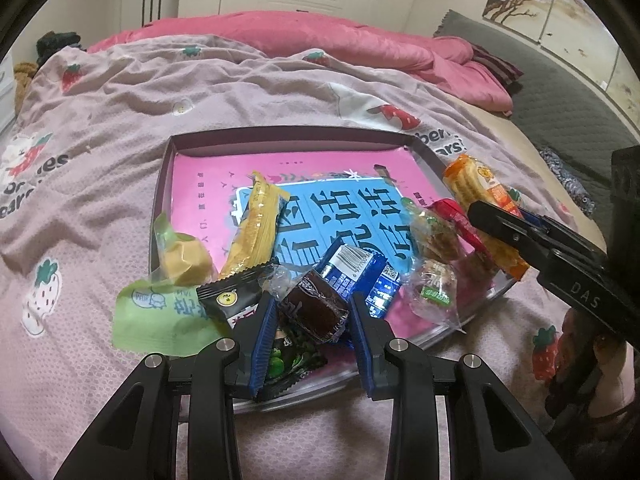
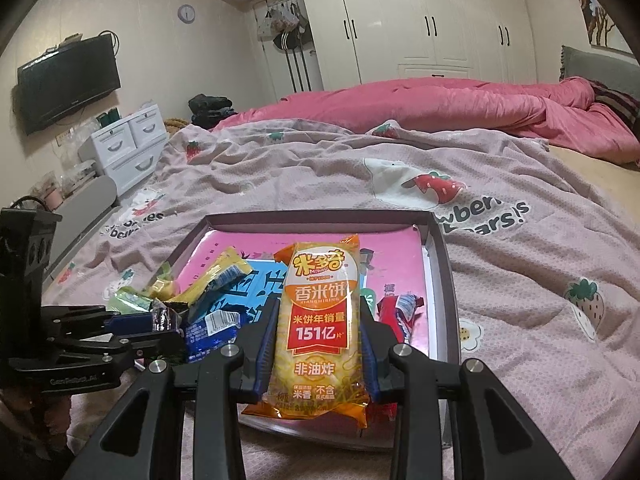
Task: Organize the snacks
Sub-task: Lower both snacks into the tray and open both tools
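The rice cracker packet [image 2: 318,328] stood lengthwise between the right gripper [image 2: 319,330] jaws, clamped, long axis pointing away over the tray [image 2: 442,280]. The left gripper [image 1: 312,312] jaws were clamped on a small dark brown wrapped snack [image 1: 316,306], above the snacks piled in the tray on the bed [image 1: 120,120].

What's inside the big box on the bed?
The box holds a pink-and-blue printed sheet with wrapped snacks piled on it. The sheet's middle is partly covered.

Snack packets [image 1: 256,224] crowd the near half of the tray [image 1: 288,136]; its far half lies open.
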The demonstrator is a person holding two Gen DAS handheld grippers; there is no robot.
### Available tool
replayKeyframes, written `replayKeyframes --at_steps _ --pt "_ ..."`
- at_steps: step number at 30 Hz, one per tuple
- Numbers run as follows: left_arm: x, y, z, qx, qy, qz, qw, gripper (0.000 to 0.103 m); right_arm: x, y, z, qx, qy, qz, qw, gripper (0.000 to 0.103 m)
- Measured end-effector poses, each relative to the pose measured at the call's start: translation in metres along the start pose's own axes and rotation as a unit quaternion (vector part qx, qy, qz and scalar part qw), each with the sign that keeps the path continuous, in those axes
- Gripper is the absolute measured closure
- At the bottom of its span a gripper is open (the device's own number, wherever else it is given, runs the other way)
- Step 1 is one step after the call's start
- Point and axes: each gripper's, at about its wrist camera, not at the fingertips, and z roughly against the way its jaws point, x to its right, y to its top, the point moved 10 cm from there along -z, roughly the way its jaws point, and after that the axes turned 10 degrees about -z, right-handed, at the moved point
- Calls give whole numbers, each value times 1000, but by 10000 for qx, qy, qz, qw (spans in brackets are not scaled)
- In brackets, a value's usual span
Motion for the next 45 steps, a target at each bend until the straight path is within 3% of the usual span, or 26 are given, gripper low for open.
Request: replayKeyframes --at_steps 5,37,45 --pt "0 1 -1 -2 -6 -1 10000 66 3 4 -5 43 -150 141 9998 67" --pt "-1 1 -1 -7 8 -48 10000 66 -6 -22 -26 -304 -104 293 9991 67" --pt "0 0 -1 -12 14 -65 10000 66 -4 -22 -22 -350 -93 269 9990 61"
